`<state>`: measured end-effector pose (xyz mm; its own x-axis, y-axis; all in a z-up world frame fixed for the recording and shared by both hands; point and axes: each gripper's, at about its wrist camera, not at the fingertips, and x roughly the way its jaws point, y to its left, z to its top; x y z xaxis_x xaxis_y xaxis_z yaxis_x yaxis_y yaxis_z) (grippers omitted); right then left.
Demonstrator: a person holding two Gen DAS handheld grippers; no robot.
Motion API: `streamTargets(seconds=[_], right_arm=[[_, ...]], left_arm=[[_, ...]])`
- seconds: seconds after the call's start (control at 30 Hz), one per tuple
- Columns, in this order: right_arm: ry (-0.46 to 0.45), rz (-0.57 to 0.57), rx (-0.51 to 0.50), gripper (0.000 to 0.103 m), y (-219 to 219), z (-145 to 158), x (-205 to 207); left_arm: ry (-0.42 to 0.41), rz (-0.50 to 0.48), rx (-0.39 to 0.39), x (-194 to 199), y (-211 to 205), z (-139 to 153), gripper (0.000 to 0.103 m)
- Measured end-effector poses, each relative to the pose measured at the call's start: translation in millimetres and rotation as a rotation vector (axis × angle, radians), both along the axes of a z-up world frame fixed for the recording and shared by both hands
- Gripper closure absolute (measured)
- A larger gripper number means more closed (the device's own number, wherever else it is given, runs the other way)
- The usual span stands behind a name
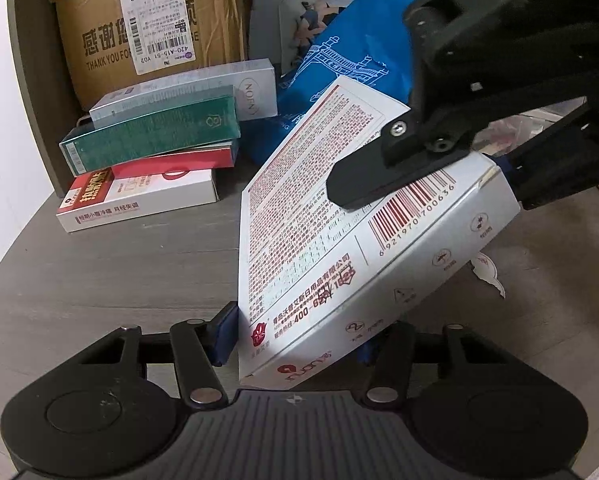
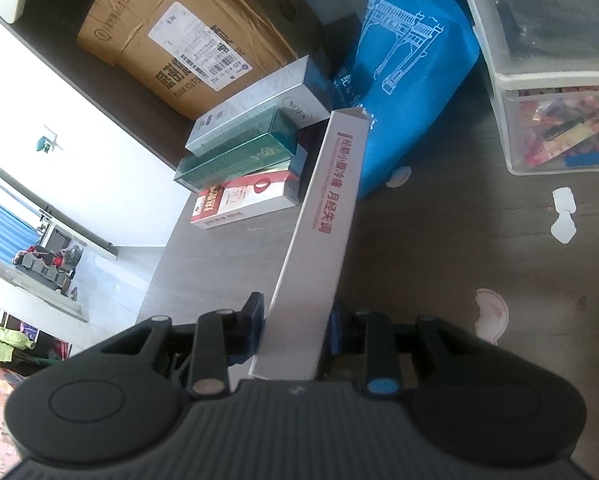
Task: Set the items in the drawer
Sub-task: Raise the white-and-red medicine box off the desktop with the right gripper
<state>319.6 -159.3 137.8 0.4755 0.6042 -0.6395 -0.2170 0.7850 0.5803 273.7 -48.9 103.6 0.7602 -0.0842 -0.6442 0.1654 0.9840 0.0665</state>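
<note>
A white box with red print [image 1: 319,216] is held tilted above the grey table. My left gripper [image 1: 295,340] is shut on its near end. My right gripper [image 1: 427,184] is shut on its far end, one black finger [image 1: 363,184] lying over the barcode. In the right wrist view the same box [image 2: 319,240] shows edge-on between my right gripper's [image 2: 295,328] blue pads. A stack of boxes [image 1: 151,148] lies at the back left: white-red, red, green and silvery. The stack also shows in the right wrist view [image 2: 251,160]. A clear plastic drawer unit [image 2: 555,92] stands at the right, filled with colourful items.
A brown cardboard carton [image 1: 139,20] stands behind the stack. A blue fabric bag [image 1: 347,64] lies behind the held box, also in the right wrist view [image 2: 403,72]. Torn white paper scraps [image 2: 563,216] lie on the table [image 1: 99,280]. The table edge [image 2: 167,248] drops off at left.
</note>
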Motion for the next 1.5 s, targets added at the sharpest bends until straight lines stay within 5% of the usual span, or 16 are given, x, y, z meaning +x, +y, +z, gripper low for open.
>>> streamTargets(seconds=[1.13, 1.5], right_arm=[[0.059, -0.011, 0.018, 0.072, 16, -15, 14], [0.013, -0.017, 0.021, 0.075, 18, -4, 1]], left_arm=[[-0.004, -0.007, 0.025, -4, 0, 2, 0.051], [-0.055, -0.009, 0.023, -18, 1, 14, 0.051]])
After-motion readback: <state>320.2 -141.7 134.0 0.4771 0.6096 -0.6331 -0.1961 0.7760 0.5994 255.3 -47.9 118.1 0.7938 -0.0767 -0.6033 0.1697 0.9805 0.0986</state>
